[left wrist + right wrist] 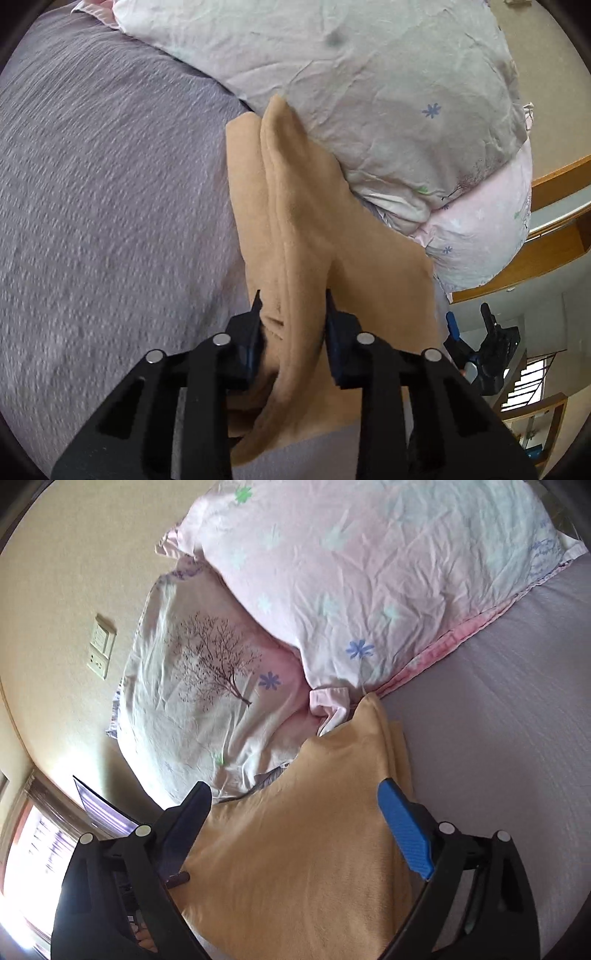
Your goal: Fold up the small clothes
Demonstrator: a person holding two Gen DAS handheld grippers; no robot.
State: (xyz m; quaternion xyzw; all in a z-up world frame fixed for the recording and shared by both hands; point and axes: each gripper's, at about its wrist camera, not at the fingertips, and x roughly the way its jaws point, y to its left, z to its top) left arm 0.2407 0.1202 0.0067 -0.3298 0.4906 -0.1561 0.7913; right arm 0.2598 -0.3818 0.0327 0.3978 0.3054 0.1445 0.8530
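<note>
A tan fleece garment (306,221) lies on the grey-purple bedspread (103,184), its far end against the pillows. My left gripper (293,306) is shut on a raised fold of the garment, pinched between its two fingers. In the right wrist view the same tan garment (303,849) lies spread under my right gripper (295,805), whose jaws stand wide apart, one on each side of the cloth, holding nothing. My right gripper also shows in the left wrist view (476,339) at the garment's right edge.
Two pale pink floral pillows (351,590) (199,686) lie at the head of the bed, touching the garment's far end. A wall with a switch plate (100,646) is to the left. A wooden shelf (546,229) stands beyond the bed.
</note>
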